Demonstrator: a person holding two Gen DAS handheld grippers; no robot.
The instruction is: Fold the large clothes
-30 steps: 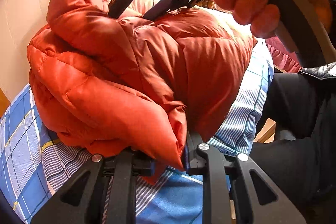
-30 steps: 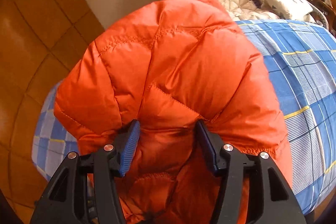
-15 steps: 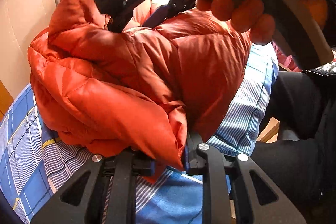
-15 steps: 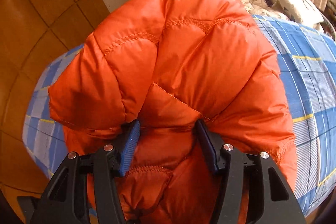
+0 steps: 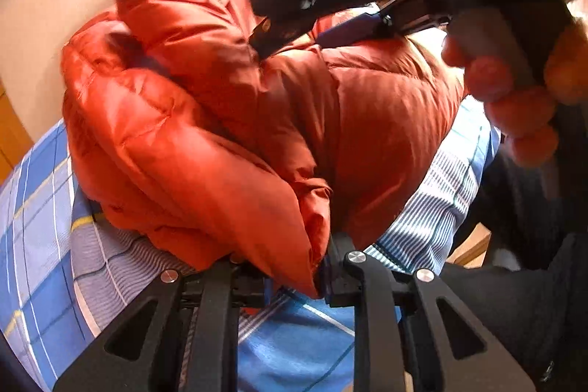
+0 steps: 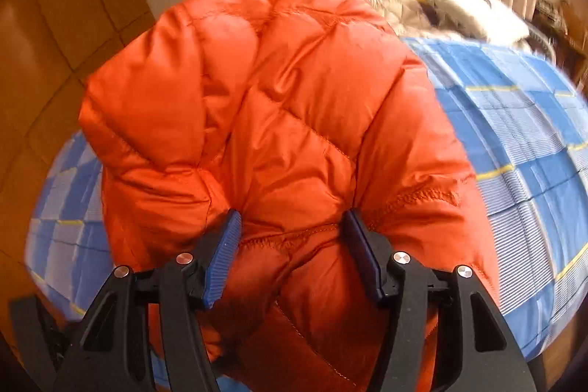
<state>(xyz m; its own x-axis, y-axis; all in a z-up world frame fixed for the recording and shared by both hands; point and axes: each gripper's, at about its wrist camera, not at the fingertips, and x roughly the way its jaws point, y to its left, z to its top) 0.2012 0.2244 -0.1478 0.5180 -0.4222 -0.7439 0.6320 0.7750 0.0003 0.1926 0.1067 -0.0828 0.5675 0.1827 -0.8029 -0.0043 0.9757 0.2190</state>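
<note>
**Orange puffer jacket held bunched over a bed, both grippers clamped on it**

A bulky orange puffer jacket (image 6: 279, 120) sits in a thick bundle on a bed covered by a blue checked sheet (image 6: 522, 120), near the bed's edge by a beige wall. The left gripper (image 5: 294, 276) is nearly closed, pinching a thin folded edge of the jacket at the bundle's near side. The right gripper (image 6: 292, 256) stands half open, its blue pads pressed into a fat quilted roll of the same jacket, so it is gripping a thick wad and not hanging loose.

Compared with a second ago, the right gripper has shifted across the bundle and a little lower. In the left wrist view it now looms large and blurred over the top of the jacket, with the person's hand (image 5: 514, 98) wrapped round its handle. The left gripper's hold looks unchanged. The bundle itself appears slightly more turned and compressed.

This suggests a fold is being carried over or pressed down. The jacket is still puffy and uneven, so the folding seems unfinished. Slippery fabric may spring back once released.
</note>
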